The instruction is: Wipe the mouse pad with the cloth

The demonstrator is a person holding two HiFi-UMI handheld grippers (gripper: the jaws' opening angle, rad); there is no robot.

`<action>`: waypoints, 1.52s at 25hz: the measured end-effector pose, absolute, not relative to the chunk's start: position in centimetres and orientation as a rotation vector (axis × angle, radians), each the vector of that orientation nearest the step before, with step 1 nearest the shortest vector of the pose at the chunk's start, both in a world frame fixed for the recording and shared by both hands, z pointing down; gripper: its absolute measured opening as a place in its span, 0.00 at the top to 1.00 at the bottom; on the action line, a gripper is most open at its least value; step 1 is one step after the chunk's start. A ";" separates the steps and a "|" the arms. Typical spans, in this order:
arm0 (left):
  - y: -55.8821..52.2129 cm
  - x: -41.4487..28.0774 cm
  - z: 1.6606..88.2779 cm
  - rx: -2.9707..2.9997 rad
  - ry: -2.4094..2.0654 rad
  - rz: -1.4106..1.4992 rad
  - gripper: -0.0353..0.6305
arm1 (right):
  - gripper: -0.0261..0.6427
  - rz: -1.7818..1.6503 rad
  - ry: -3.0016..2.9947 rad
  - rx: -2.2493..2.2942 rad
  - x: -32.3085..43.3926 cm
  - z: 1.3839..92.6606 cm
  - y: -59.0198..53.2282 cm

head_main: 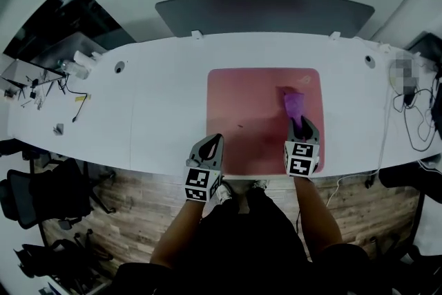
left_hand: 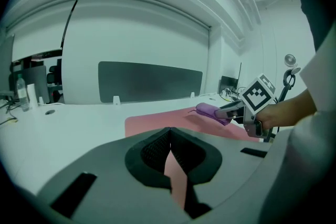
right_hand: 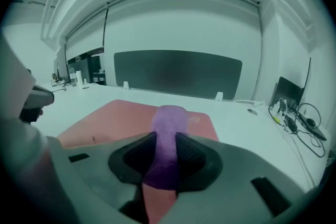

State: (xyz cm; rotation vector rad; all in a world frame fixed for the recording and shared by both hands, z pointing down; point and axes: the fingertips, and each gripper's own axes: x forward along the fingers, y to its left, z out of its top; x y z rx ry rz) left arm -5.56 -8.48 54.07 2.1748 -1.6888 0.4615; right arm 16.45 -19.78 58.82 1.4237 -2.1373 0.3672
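A pink mouse pad (head_main: 255, 114) lies on the white desk (head_main: 152, 107). My right gripper (head_main: 302, 126) is shut on a purple cloth (head_main: 293, 104), whose free end rests on the pad's right part. From the right gripper view the cloth (right_hand: 167, 139) runs out between the jaws onto the mouse pad (right_hand: 121, 118). My left gripper (head_main: 213, 144) hovers at the pad's near left corner with its jaws together and nothing held. In the left gripper view the mouse pad (left_hand: 157, 120), the cloth (left_hand: 210, 110) and the right gripper (left_hand: 231, 110) show ahead at right.
A dark divider panel (head_main: 266, 14) stands along the desk's far edge. Cables (head_main: 414, 114) lie at the right end, bottles and small clutter (head_main: 76, 65) at the left. Black office chairs (head_main: 48, 197) stand on the wooden floor at left.
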 end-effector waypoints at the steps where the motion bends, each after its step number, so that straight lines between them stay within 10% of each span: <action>1: -8.2 -6.1 54.1 2.168 -1.692 0.461 0.92 | 0.78 0.372 -2.151 1.410 15.4 58.7 -19.3; 38: 2.1 -15.0 54.9 2.051 -1.776 0.387 0.92 | 0.77 0.298 -2.303 0.850 -7.8 62.6 -7.4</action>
